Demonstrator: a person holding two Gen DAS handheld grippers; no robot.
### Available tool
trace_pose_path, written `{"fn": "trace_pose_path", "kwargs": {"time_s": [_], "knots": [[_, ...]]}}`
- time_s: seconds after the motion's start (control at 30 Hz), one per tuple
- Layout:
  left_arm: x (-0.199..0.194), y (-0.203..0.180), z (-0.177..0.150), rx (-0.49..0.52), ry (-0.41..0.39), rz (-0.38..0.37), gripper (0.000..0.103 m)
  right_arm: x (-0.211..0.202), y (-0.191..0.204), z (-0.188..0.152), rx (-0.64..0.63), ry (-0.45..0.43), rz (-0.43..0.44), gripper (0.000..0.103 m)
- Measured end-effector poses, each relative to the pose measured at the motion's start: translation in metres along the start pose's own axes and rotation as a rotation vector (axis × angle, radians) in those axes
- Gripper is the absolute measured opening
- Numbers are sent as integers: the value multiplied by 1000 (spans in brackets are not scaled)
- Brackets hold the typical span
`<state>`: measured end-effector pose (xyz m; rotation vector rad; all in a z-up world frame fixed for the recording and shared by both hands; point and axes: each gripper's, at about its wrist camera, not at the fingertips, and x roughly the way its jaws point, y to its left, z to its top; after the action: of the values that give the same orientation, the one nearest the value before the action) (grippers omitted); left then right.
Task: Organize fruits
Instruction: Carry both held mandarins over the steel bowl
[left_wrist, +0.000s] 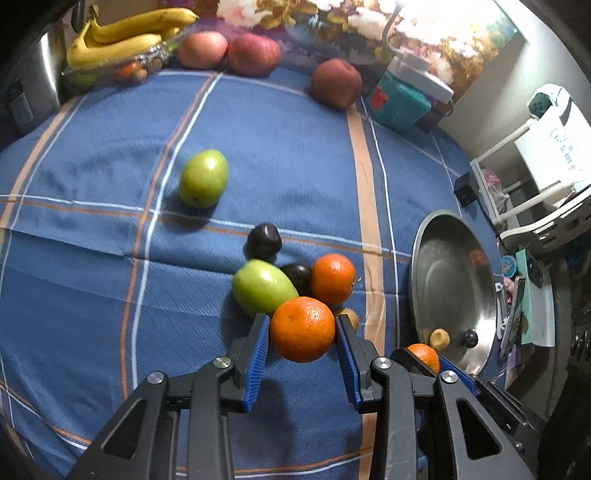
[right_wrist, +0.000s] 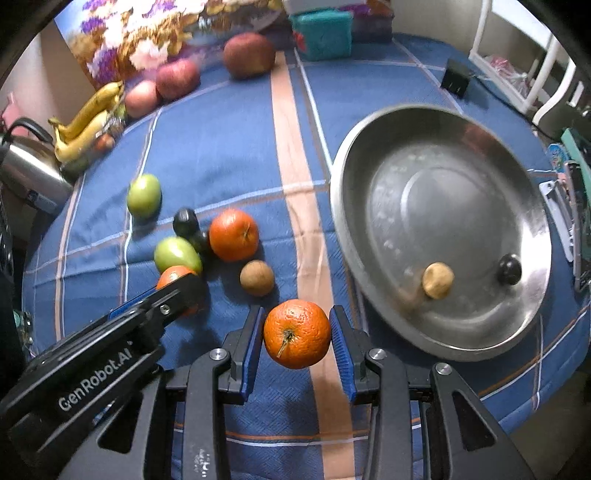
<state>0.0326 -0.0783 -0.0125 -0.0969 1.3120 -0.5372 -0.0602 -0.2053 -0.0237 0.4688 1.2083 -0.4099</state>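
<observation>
My left gripper (left_wrist: 302, 326) is shut on an orange (left_wrist: 302, 332) held just above the blue checked cloth. My right gripper (right_wrist: 297, 332) is shut on a second orange (right_wrist: 297, 338), lifted beside the steel bowl (right_wrist: 424, 192). In the bowl lie a small brown fruit (right_wrist: 437, 280) and a dark plum (right_wrist: 509, 269). On the cloth remain a third orange (right_wrist: 233, 234), a brown fruit (right_wrist: 257, 277), two green fruits (left_wrist: 203, 178) (left_wrist: 262, 286) and two dark plums (left_wrist: 263, 240) (left_wrist: 297, 277). The right wrist view shows the left gripper (right_wrist: 177, 291) at lower left with its orange partly hidden.
Bananas (left_wrist: 129, 33) and three red apples (left_wrist: 203, 50) (left_wrist: 253, 53) (left_wrist: 335, 83) line the far edge. A teal box (left_wrist: 400, 103), a small black box (right_wrist: 456, 79) and a kettle (right_wrist: 26, 166) stand around the table. A white rack (left_wrist: 535, 166) is beyond the right edge.
</observation>
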Motion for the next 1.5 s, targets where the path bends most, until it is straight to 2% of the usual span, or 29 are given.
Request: {"fn": "trace_pose_path", "kwargs": {"time_s": [0.27,0.83,1.2,1.5], "knots": [[-13,0,6,-6,-54,33,39,-13,-9,8,29,-39,-23,38],[-6,-25,22,21,-90,98,39,-8,-47,43,142,-49,-102,38],[17,-74,31,104,-52,101,39,-6,-76,59,193,-54,-154,38],[44,-131,23,245,-32,90,39,-8,-121,50,274,-64,-205,38]]}}
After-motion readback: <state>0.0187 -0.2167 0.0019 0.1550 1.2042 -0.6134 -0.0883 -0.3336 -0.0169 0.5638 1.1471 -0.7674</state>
